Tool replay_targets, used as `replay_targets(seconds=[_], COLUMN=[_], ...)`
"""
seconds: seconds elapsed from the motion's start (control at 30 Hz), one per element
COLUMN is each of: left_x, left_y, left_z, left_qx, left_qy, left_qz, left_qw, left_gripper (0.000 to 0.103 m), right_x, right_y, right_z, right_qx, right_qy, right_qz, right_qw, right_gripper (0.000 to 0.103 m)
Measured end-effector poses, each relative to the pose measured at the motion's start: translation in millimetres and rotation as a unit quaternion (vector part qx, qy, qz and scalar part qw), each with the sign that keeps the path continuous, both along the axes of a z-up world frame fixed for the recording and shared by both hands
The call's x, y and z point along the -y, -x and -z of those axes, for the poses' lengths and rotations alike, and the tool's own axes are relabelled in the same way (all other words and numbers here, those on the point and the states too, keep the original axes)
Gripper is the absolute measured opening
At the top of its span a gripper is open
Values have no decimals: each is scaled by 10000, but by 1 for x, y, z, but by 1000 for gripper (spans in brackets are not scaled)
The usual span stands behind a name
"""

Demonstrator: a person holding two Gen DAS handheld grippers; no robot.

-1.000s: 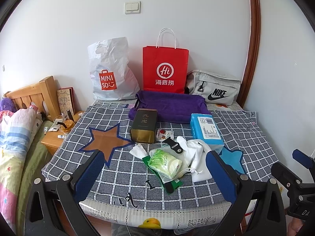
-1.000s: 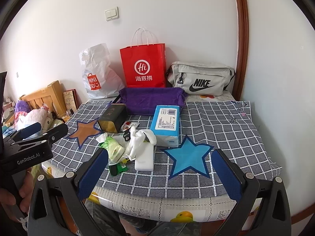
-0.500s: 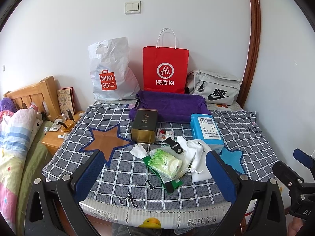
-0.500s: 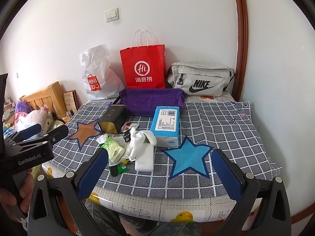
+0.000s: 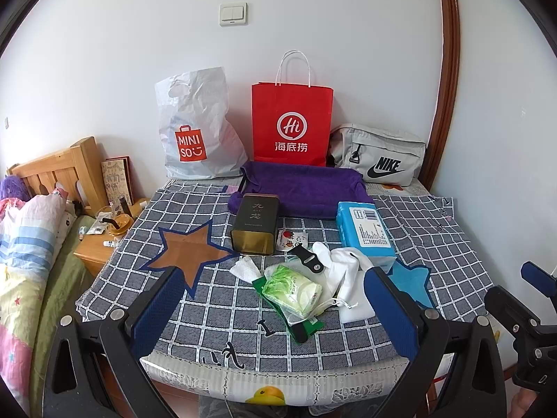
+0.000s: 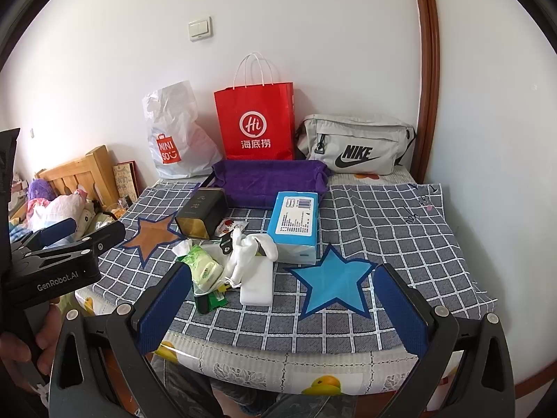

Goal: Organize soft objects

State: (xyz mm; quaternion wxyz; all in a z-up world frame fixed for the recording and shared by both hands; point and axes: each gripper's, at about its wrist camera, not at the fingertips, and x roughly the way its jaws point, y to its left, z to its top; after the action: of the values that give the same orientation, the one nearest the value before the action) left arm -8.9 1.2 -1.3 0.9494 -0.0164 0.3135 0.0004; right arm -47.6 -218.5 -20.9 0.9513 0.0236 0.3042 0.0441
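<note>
A checked tablecloth (image 5: pixel 216 317) is spread under a central clutter. The white socks (image 5: pixel 343 266) lie beside the wet-wipes pack (image 5: pixel 294 291). Both the left gripper (image 5: pixel 275 310) and right gripper (image 6: pixel 282 306) are held wide open and empty, short of the pile. One sock alone should be pinched, clear of the drawstring.

We see a small heap of soft things near the front middle of the checked table (image 5: pixel 435 244). A green wipes pack (image 5: pixel 292 291) lies tilted on a dark green packet (image 5: pixel 306 329). Just right of it a white sock (image 5: pixel 343 266) is crumpled over a flat white pouch (image 6: pixel 257 285) with a drawstring. A crumpled tissue (image 5: pixel 245 268) lies to the left. Behind them a purple towel (image 5: pixel 306 188) lies folded flat, and a blue tissue pack (image 5: pixel 365 231) lies flat, label up.
</note>
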Motion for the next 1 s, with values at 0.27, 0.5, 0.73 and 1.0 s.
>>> replay_targets(seconds=[0.27, 0.5, 0.73, 1.0], left_x=[1, 6, -16, -37], left_y=[-4, -11, -36, -60], left_z=[-5, 4, 32, 85], left_qx=[19, -23, -295, -864], left_qy=[-21, -52, 14, 135], left_qz=[33, 76, -238, -349], left_qw=[10000, 10000, 9993, 9956], left_gripper=[103, 103, 103, 100], right_x=[-1, -5, -6, -3], right_y=[0, 0, -21, -59], right_z=[-2, -1, 30, 82], right_qx=[57, 481, 50, -593], right_qy=[-68, -112, -357, -705], right_qz=[-81, -337, -496, -553], right_qw=[9999, 9982, 9981, 9942], right_gripper=[103, 103, 103, 101])
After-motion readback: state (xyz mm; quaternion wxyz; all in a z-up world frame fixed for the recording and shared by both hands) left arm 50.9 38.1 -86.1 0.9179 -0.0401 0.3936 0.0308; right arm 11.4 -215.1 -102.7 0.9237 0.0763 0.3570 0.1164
